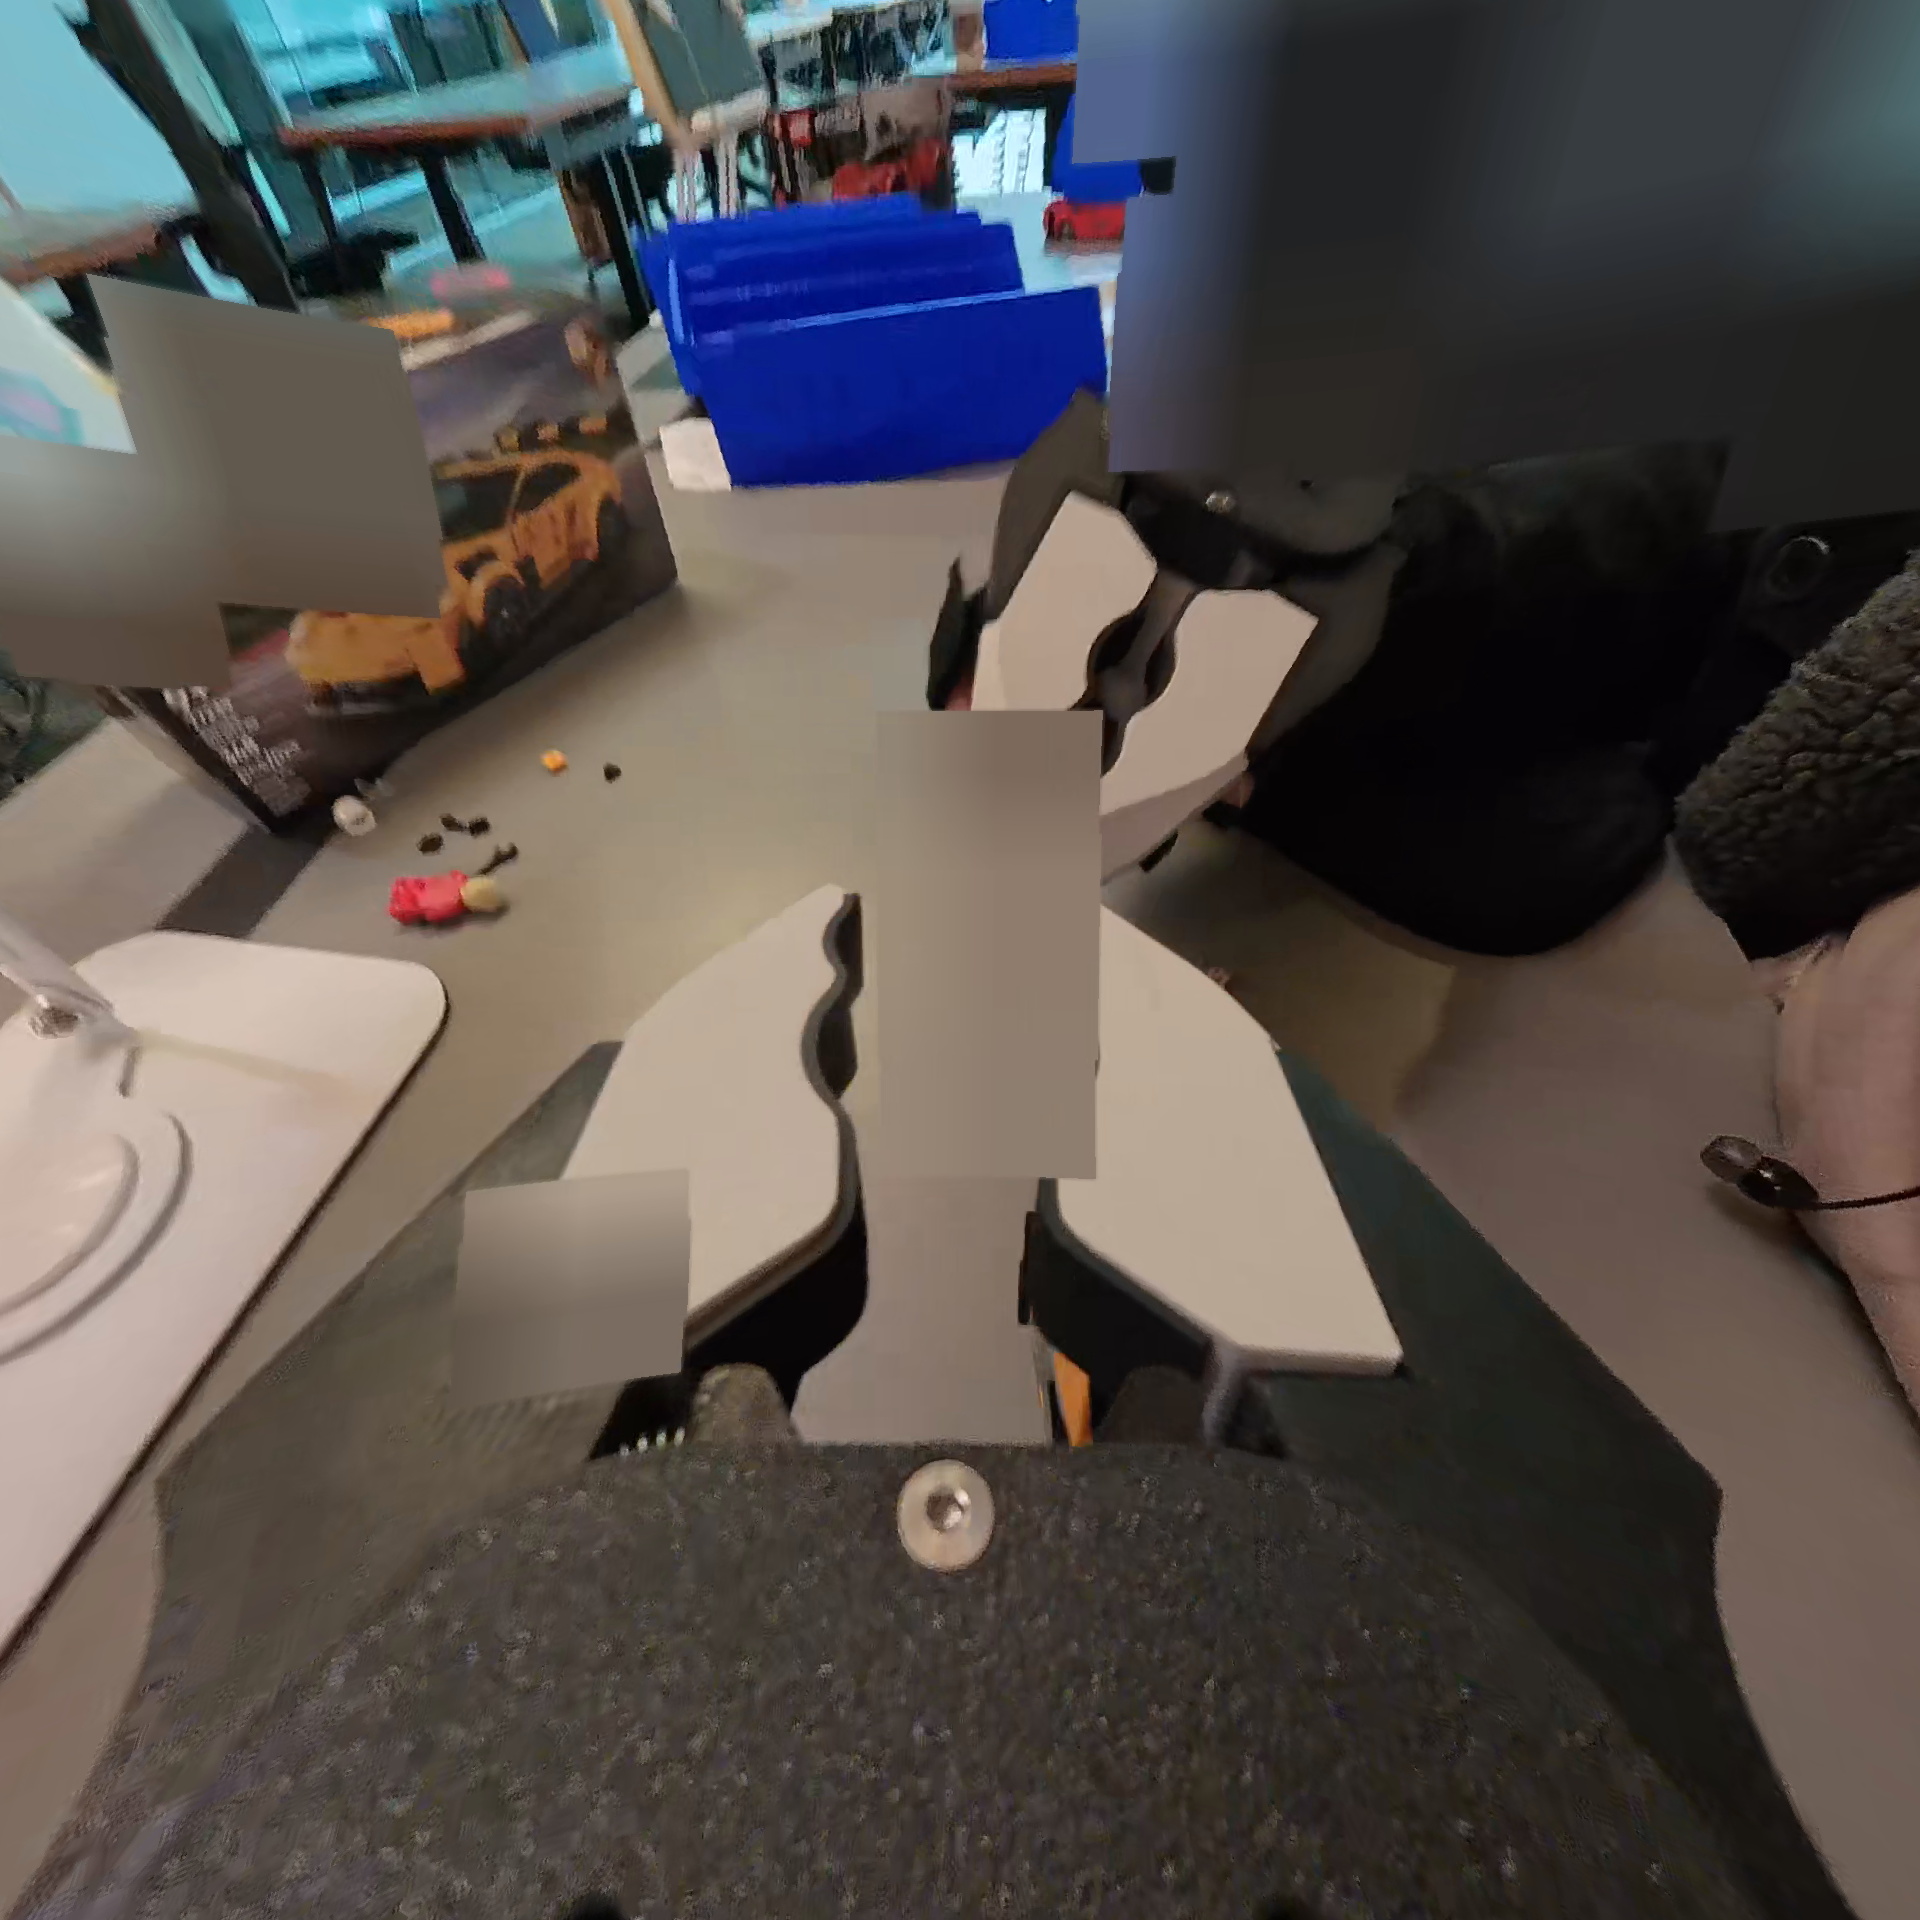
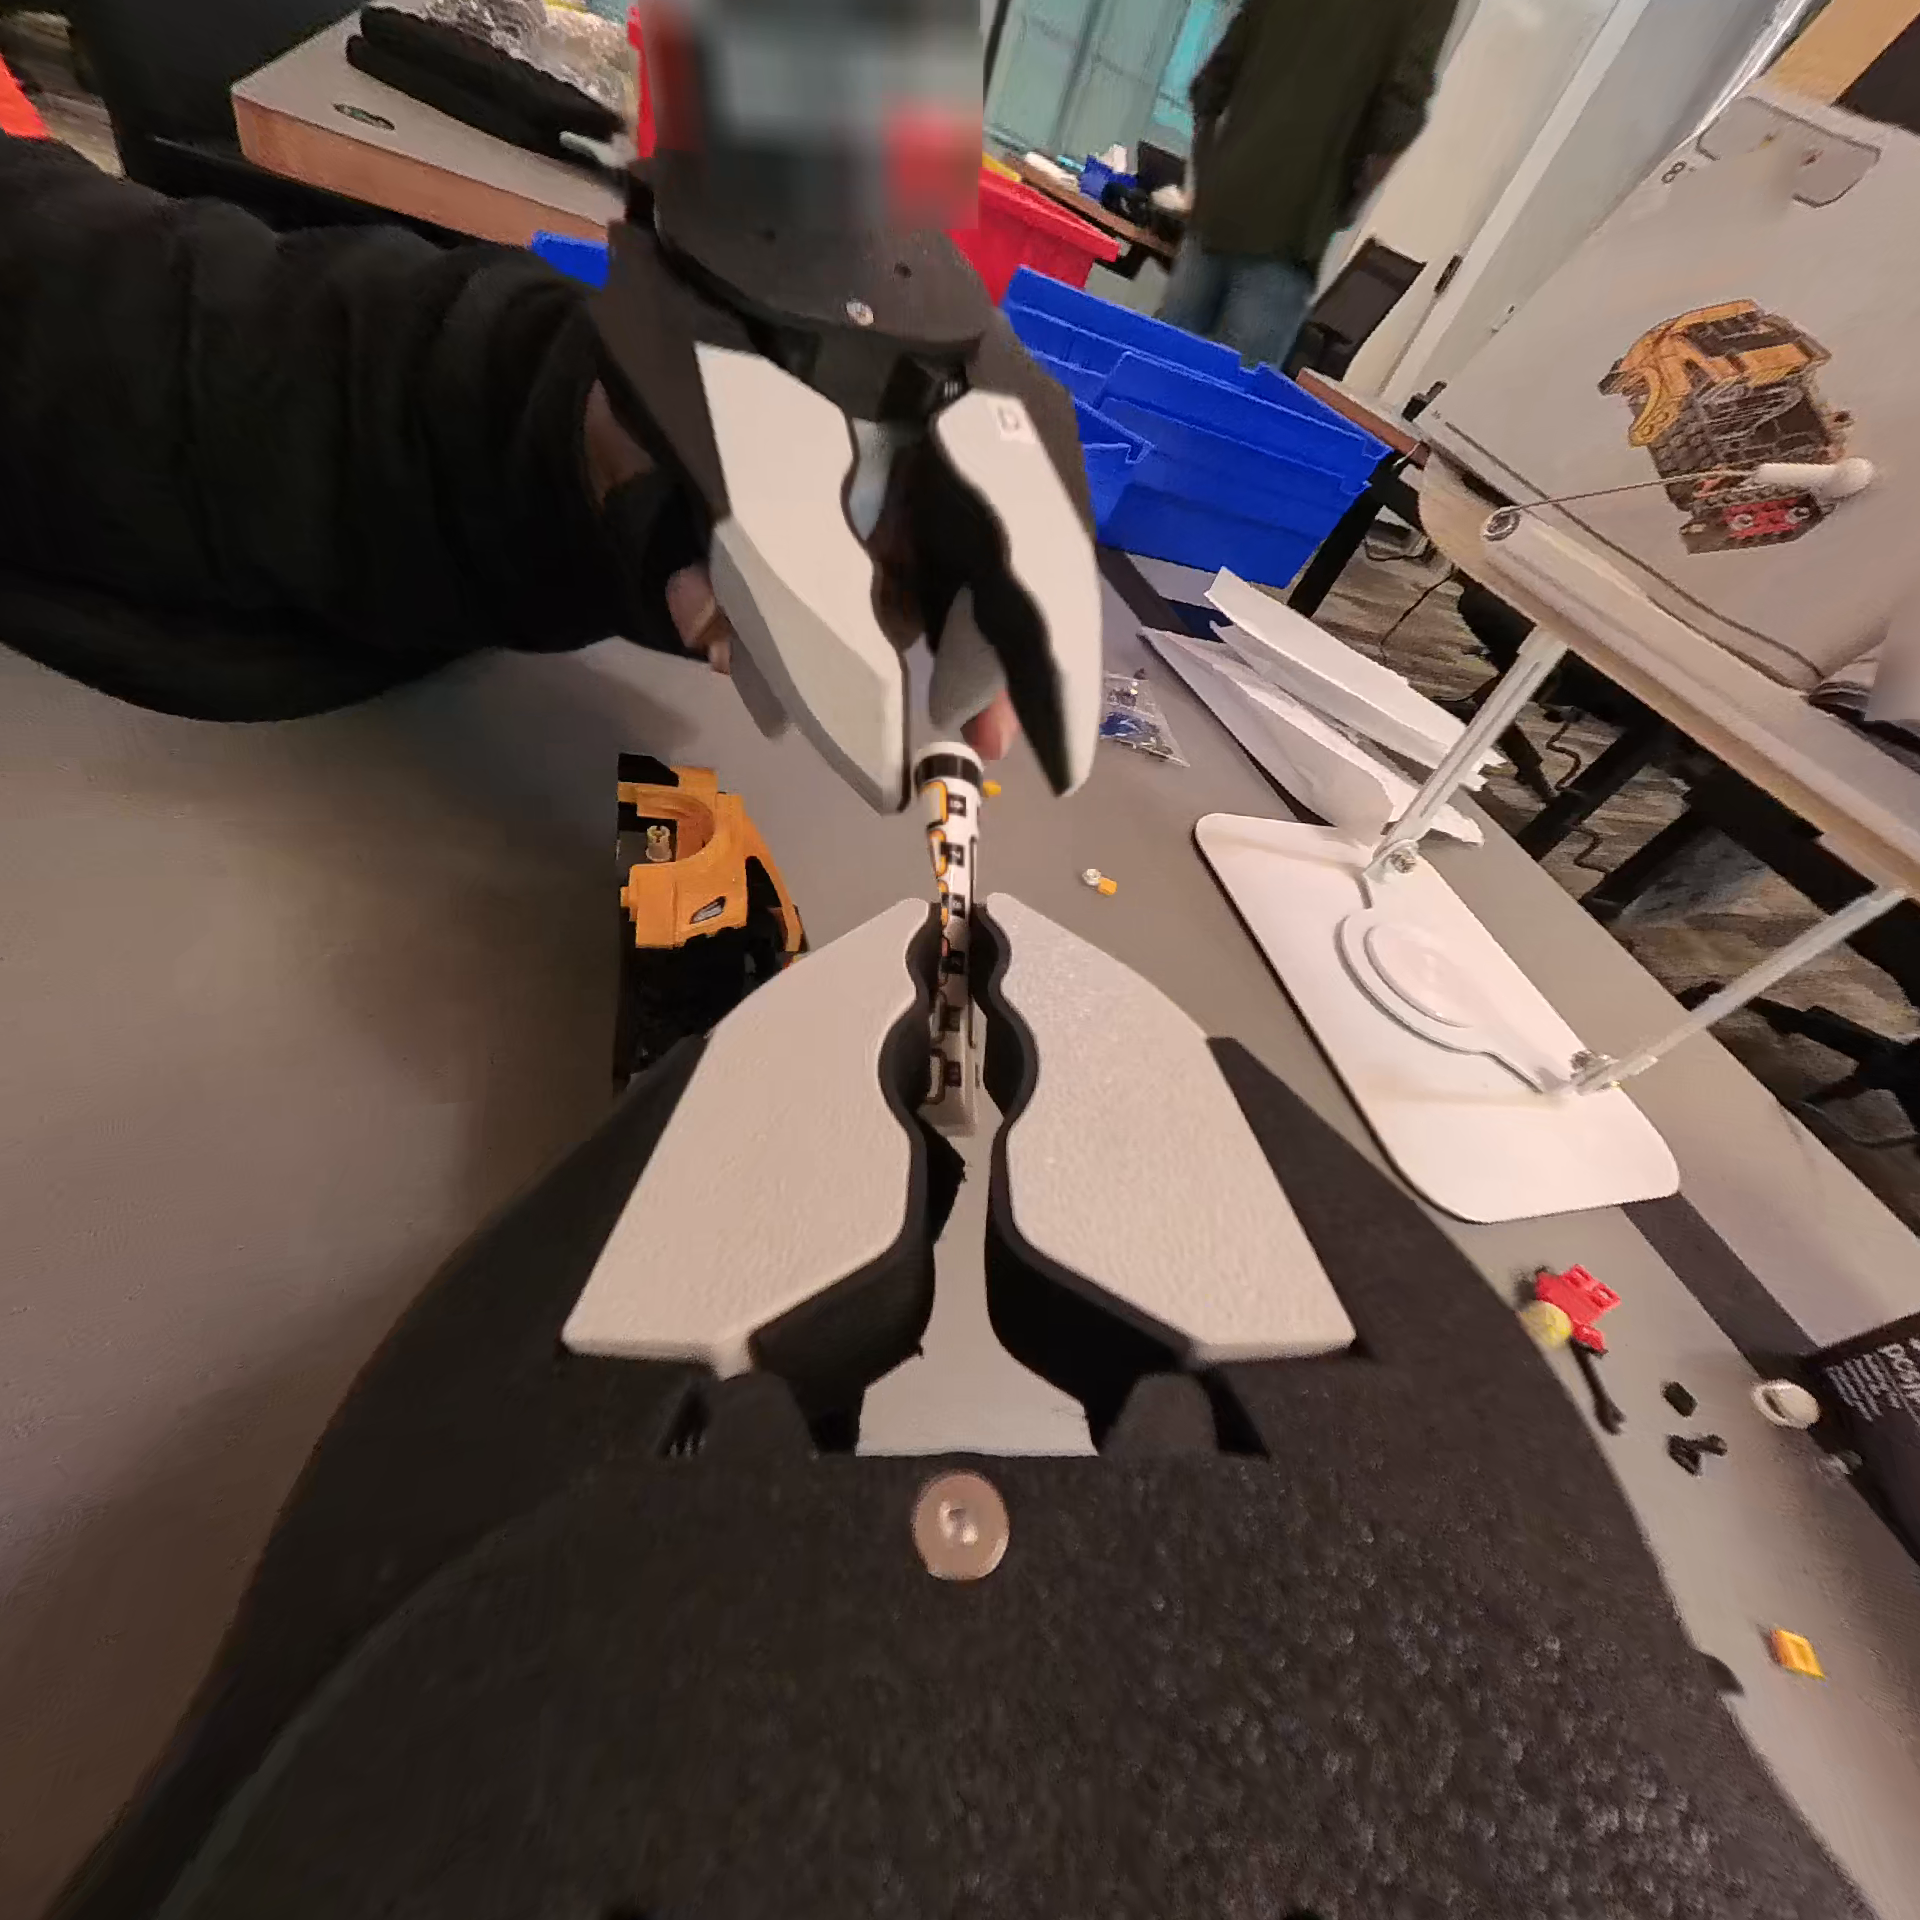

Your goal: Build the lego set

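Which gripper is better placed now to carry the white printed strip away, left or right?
Right, probably. The right gripper is shut on the white printed strip, pads pressing both faces. The left gripper stands open around the strip's far end, not clamping it.

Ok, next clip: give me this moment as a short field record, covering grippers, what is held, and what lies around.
Right gripper: shut on a white printed strip, pads pressing both faces
Left gripper: open, tips around the strip's far end
Surface: grey table
Nearby: orange brick model, white stand base, blue bins, red toy figure
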Available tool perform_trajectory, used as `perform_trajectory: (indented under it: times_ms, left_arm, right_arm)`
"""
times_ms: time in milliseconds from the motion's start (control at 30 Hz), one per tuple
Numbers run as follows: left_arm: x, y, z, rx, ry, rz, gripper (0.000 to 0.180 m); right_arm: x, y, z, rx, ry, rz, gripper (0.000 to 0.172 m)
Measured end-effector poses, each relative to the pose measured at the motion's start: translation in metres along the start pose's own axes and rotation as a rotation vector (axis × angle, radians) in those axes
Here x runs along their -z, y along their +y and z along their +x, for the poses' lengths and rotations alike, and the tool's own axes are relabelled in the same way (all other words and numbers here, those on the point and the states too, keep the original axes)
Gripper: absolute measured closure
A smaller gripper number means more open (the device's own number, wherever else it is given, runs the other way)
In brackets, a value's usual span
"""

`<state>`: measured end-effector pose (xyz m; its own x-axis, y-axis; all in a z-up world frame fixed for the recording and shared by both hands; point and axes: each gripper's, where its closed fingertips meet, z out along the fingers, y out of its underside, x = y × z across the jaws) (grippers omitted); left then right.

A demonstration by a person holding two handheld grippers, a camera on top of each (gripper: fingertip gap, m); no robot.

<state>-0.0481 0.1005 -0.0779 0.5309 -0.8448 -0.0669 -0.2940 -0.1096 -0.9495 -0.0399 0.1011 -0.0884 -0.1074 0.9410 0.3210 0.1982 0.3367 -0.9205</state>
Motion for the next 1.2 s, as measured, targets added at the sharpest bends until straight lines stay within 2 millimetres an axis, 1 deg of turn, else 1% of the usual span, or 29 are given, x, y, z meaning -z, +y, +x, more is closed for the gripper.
perform_trajectory:
  times_ms: [33, 100, 167, 200, 267, 367, 467, 567, 667, 733, 900, 967, 1033, 1200]
  left_arm:
    - [-0.001, -0.003, 0.005, -0.038, 0.003, 0.008, 0.145]
    - [-0.007, -0.002, 0.014, -0.122, 0.001, -0.021, 0.146]
    - [-0.012, 0.001, 0.021, -0.175, 0.005, -0.048, 0.155]
    - [-0.013, 0.001, 0.026, -0.181, 0.022, -0.044, 0.163]
    - [-0.012, -0.001, 0.028, -0.163, 0.038, -0.036, 0.173]
    - [-0.013, 0.002, 0.030, -0.133, 0.065, -0.051, 0.179]
    - [-0.014, 0.004, 0.028, -0.077, 0.069, -0.066, 0.180]
    - [-0.013, 0.006, 0.023, 0.016, 0.071, -0.073, 0.180]
    - [-0.013, 0.009, 0.017, 0.096, 0.064, -0.093, 0.180]
    - [-0.015, 0.013, 0.015, 0.108, 0.050, -0.114, 0.180]
    - [-0.016, 0.017, 0.013, 0.118, 0.030, -0.145, 0.180]
    - [-0.017, 0.017, 0.013, 0.160, 0.033, -0.144, 0.180]
    - [-0.017, 0.016, 0.012, 0.216, 0.034, -0.141, 0.180]
    - [-0.016, 0.014, 0.006, 0.384, 0.048, -0.106, 0.180]
  right_arm:
    - [-0.001, 0.000, -0.003, -0.008, -0.019, -0.007, 0.167]
    - [-0.002, 0.000, -0.009, -0.023, -0.054, -0.011, 0.167]
    - [-0.002, -0.003, -0.015, -0.036, -0.088, -0.005, 0.168]
    - [-0.003, -0.002, -0.017, -0.037, -0.094, -0.011, 0.168]
    - [-0.002, -0.002, -0.018, -0.036, -0.105, -0.008, 0.168]
    - [-0.003, 0.000, -0.020, -0.023, -0.108, -0.023, 0.169]
    - [-0.004, 0.003, -0.018, 0.011, -0.094, -0.036, 0.167]
    - [-0.002, 0.001, -0.012, 0.061, -0.049, -0.032, 0.164]
    - [0.000, -0.003, -0.008, 0.107, -0.006, -0.020, 0.165]
    - [0.000, -0.004, -0.009, 0.144, 0.010, -0.031, 0.165]
    - [-0.002, 0.002, -0.006, 0.187, 0.035, -0.078, 0.167]
    - [-0.002, 0.003, -0.003, 0.214, 0.058, -0.085, 0.171]
    - [-0.003, 0.003, -0.003, 0.247, 0.078, -0.093, 0.172]
    - [-0.004, 0.004, -0.003, 0.438, 0.160, -0.125, 0.172]
